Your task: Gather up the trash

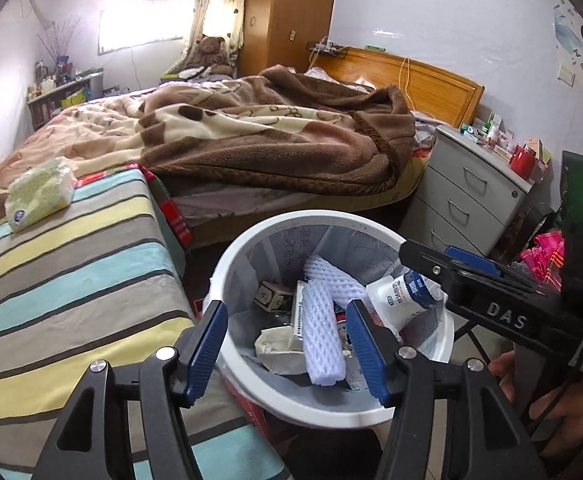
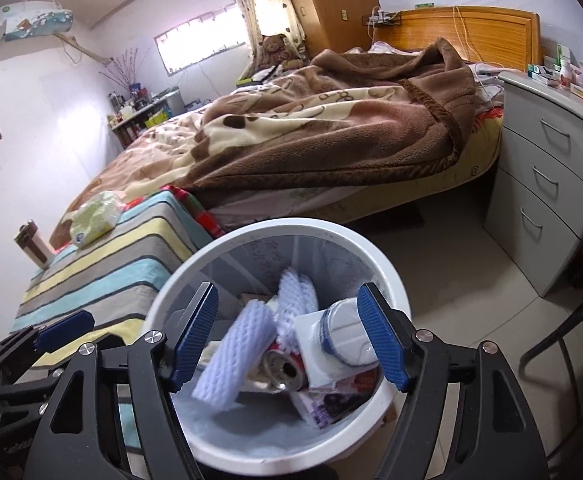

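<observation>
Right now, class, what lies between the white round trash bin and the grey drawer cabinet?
Bare tiled floor separates trash bin from drawer cabinet, clearest in the right wrist view.

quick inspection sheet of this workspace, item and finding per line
surface: striped cloth over a low stand beside the bed; pale tiled floor.
job's things: white bin on the floor, holding foam fruit nets, a drink can, a small carton, wrappers; a white bottle at the rim.
clutter: green tissue pack and a tumbler on the striped cloth.
grippers: left gripper and right gripper above the bin, both open, nothing between the pads.
cables: yellow cord over the headboard.
surroundings: unmade bed with brown blanket, grey drawer unit, wardrobe.
</observation>
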### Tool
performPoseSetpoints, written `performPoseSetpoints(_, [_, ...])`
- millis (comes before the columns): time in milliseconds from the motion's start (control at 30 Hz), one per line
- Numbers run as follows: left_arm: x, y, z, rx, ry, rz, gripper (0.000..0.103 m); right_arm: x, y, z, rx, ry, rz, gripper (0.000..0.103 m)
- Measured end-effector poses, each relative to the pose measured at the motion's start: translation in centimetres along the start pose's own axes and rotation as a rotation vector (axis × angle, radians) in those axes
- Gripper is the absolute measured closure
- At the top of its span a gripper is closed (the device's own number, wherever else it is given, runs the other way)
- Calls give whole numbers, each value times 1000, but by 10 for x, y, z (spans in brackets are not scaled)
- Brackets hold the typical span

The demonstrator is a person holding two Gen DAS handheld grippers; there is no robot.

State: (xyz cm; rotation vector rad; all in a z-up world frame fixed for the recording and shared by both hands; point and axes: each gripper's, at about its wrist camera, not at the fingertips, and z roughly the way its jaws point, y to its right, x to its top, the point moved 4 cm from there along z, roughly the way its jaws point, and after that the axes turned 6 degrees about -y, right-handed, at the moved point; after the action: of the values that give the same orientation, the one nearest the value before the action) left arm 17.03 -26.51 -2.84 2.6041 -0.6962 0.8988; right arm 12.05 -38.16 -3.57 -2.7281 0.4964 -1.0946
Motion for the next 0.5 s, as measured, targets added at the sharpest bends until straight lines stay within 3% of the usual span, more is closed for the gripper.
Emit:
performPoseSetpoints(167, [-9, -7, -19, 17, 24, -30, 42, -6, -10, -16, 24, 40, -5, 29])
performPoseSetpoints(367, [-23, -14, -39, 111, 53, -34, 42, -18, -23, -32, 24, 81, -35, 29])
performPoseSetpoints(500, [-39, -18, -58, 134, 93, -52, 42, -29, -27, -44, 5, 116, -50, 30])
